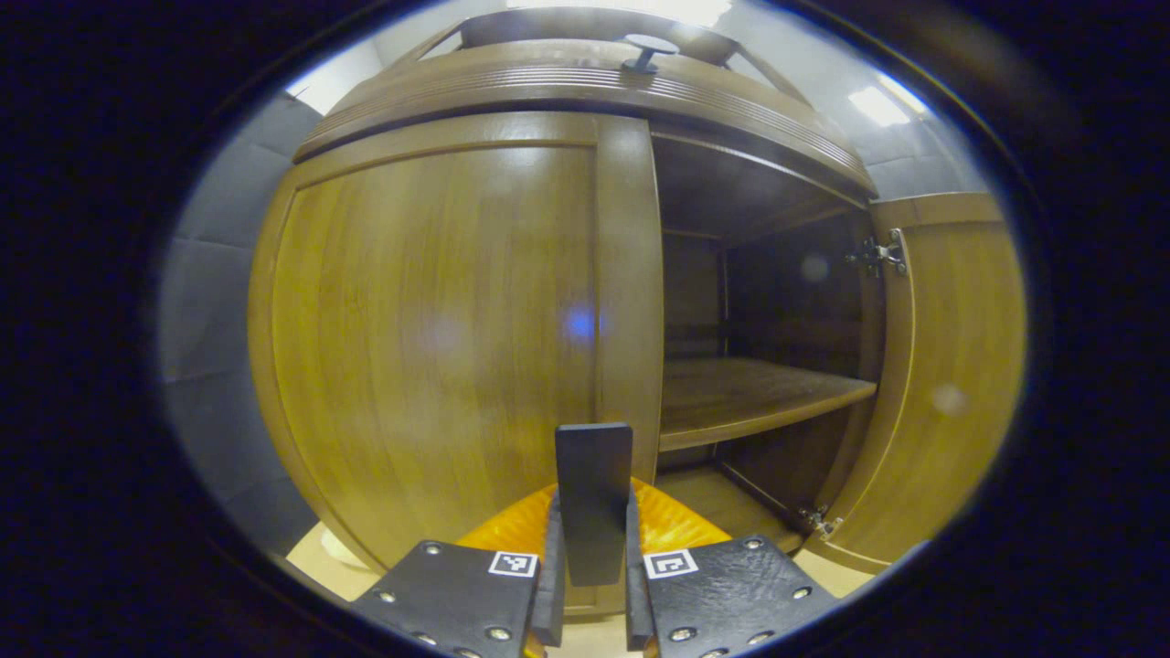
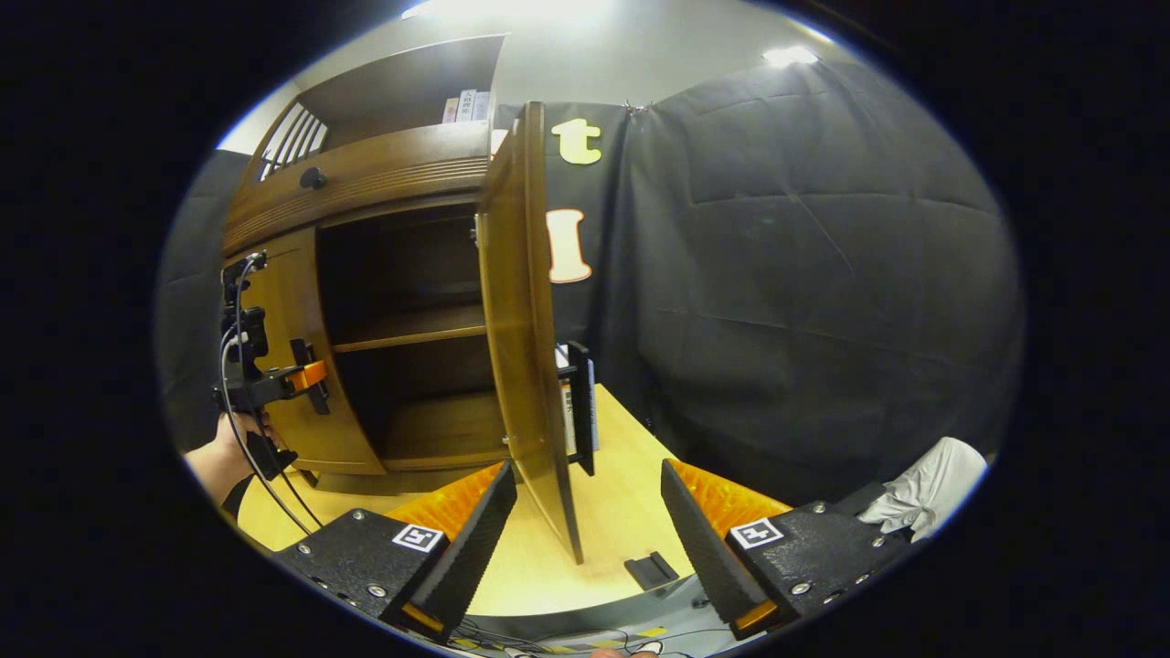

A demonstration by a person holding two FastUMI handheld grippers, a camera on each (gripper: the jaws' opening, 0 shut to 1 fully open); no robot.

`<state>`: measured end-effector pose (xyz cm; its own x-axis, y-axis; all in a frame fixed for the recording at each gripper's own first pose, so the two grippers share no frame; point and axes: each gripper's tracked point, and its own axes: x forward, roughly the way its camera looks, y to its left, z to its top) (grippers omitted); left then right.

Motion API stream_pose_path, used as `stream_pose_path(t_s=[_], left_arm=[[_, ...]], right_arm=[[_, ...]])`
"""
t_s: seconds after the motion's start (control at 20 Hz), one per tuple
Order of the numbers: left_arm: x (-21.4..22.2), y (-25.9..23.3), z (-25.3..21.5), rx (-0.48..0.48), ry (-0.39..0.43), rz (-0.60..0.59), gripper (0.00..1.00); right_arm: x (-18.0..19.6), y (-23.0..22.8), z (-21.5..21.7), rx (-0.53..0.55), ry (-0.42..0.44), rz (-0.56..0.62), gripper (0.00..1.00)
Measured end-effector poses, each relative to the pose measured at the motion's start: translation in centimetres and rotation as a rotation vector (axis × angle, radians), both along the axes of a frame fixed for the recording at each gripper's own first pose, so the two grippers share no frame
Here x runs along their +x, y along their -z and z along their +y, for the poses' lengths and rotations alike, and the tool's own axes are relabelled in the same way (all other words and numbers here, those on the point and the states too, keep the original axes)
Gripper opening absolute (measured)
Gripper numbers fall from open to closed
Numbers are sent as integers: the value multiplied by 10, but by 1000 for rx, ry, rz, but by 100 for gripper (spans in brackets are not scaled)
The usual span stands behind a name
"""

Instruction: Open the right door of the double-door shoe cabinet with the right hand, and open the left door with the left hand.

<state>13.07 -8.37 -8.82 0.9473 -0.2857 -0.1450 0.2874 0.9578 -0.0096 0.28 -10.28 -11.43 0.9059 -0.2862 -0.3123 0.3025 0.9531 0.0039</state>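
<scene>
Your left tongs [image 1: 592,585] are clamped on the upright handle [image 1: 594,498] of the left door [image 1: 430,338], which sits shut dead ahead. Its hinge edge lies to their left, so pull back and swing leftward. Your right tongs [image 2: 585,539] gape wide, astride the open right door [image 2: 521,338].
</scene>
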Motion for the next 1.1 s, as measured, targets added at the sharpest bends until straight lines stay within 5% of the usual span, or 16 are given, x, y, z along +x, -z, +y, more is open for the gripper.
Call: stream_pose_path(t_s=[0.3,0.4,0.7,1.1], left_arm=[[-5,-1,-1,-34,-1,4,15],[-8,-2,0,-38,4,0,22],[-30,-4,7,-48,24,-6,22],[-39,-6,12,-51,32,6,15]], right_arm=[[10,5,27,16,-45,-16,98],[11,9,34,14,-57,-16,98],[15,25,50,88,-81,16,98],[34,41,80,127,-164,34,96]])
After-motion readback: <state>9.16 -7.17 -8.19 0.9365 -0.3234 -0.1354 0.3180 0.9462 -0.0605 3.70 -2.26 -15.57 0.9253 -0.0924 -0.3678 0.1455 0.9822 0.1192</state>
